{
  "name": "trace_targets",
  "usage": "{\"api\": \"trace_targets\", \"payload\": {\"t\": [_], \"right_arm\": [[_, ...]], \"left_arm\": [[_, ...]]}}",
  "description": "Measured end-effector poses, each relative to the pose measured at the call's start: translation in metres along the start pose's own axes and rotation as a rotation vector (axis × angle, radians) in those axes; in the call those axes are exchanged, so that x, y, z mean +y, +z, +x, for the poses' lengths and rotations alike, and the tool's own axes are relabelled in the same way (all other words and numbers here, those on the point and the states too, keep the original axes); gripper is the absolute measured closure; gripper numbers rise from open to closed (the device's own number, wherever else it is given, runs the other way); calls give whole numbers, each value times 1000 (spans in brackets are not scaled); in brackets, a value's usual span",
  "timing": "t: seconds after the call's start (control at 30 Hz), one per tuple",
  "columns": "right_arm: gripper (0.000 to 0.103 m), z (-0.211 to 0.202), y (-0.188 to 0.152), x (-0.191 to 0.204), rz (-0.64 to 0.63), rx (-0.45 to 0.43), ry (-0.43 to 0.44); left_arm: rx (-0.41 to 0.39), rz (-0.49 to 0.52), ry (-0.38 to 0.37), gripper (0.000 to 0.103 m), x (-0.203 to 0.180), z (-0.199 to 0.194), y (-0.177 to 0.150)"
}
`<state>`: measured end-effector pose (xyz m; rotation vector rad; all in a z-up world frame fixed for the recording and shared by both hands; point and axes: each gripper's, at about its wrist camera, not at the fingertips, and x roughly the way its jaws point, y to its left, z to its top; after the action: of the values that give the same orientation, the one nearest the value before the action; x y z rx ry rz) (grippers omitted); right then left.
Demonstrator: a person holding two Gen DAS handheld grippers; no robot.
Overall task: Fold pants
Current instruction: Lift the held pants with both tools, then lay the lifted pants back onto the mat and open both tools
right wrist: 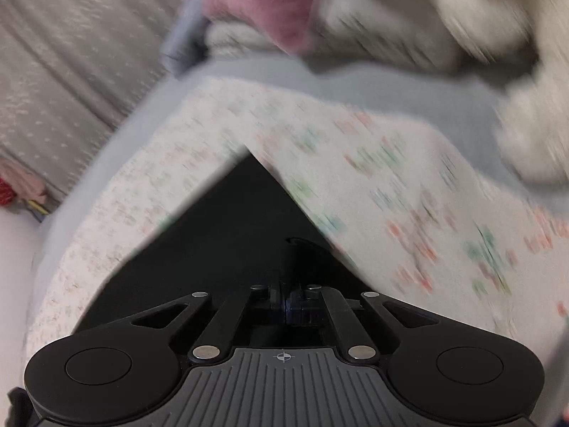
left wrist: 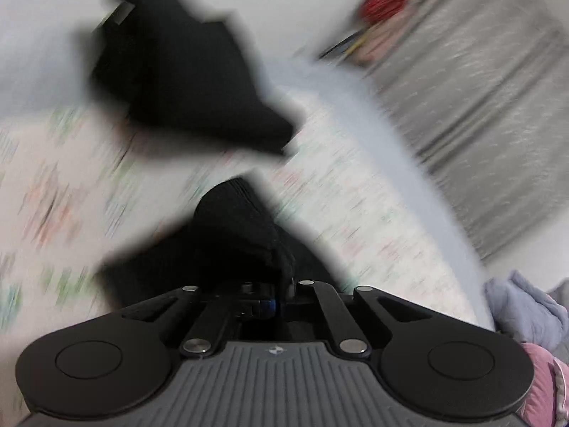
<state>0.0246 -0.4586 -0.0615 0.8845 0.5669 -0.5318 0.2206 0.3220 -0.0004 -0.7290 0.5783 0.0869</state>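
Both views heavily motion-blurred. In the left wrist view the left gripper (left wrist: 275, 286) has its jaws drawn close together with a bunched fold of the black pants (left wrist: 234, 235) pinched between them; the fabric humps up right in front of the fingers and spreads down to the left of the linkage. A second dark mass of the same black pants hangs or lies farther off, upper left of centre, with a pale rectangular tag showing near its top edge; whether it is lifted off the surface cannot be told from the blur. Underneath is a white patterned bedsheet (left wrist: 64, 213) with small red and green prints, bordered by a pale blue sheet edge (left wrist: 384, 149). Beyond that is a grey textured curtain (left wrist: 490, 106), and a red object (left wrist: 387, 0), too blurred to name, sits near the top right. Lilac and pink cloth (left wrist: 533, 338) is bunched at the lower right edge. In the right wrist view the right gripper (right wrist: 291, 302) also has its jaws nearly together, clamped on the black pants (right wrist: 227, 235), which form a dark triangular panel rising ahead of the fingers over the patterned bedsheet (right wrist: 409, 195). A pink garment (right wrist: 263, 3) and cream fluffy fabric (right wrist: 498, 35) lie at the far top, grey curtain (right wrist: 71, 53) upper left.
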Motion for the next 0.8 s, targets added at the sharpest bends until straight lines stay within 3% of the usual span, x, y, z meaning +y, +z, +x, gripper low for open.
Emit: {"api": "trace_targets", "payload": {"t": [0.07,0.1,0.13,0.2,0.3,0.37,0.5,0.67,0.8], "right_arm": [[102,-18,11,12,-22,-135,139],[102,-30,15,19,-44,-214,202],[102,-40,16,24,-71,-264,224],[102,-44,14,24,-88,-237,197],[102,-25,1,-5,-7,-44,109],[101,-16,-7,-20,11,47,19],[101,-10,-15,-20,-85,87,-75],[101,6,-17,-2,-194,80,-136],[101,4,-21,-2,-200,70,-148]], "left_arm": [[-151,83,-162,96,-14,-20,12],[-212,110,-216,96,-17,-29,12],[-225,111,-235,96,-15,-33,11],[-136,57,-162,96,1,-26,5],[109,-43,3,96,37,-13,-8],[178,-15,77,95,48,-14,-16],[187,163,142,94,40,-18,-27],[153,242,180,94,31,-4,-30],[157,263,214,89,29,3,-36]]}}
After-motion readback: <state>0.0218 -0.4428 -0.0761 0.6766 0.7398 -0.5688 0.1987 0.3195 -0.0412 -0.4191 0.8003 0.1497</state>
